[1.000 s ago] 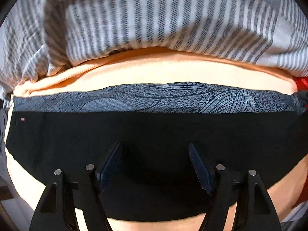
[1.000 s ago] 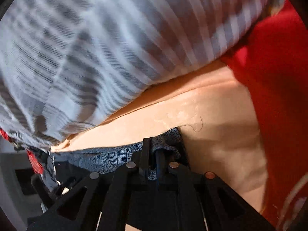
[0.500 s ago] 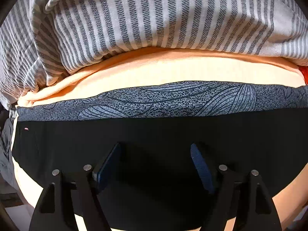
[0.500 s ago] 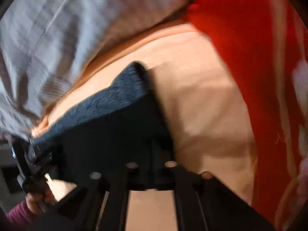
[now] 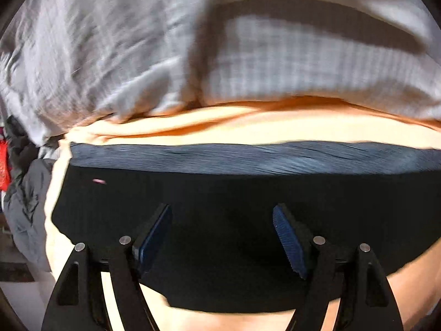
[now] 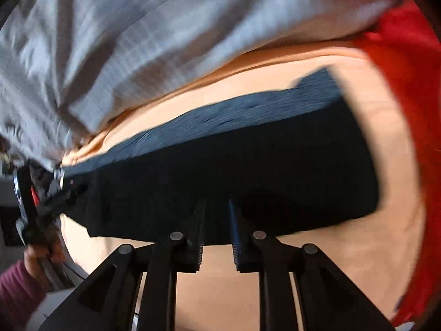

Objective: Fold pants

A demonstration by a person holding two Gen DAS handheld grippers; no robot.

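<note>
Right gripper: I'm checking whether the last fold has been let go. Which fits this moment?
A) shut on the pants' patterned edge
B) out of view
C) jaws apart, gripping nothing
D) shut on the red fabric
C: the right gripper shows a clear gap between its jaws, with no cloth pinched, at the near edge of the pants.

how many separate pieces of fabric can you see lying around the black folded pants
3: a grey striped blanket behind the black folded pants, a peach bedsheet underneath them, and a red cloth to their right. More may be hidden.
</note>
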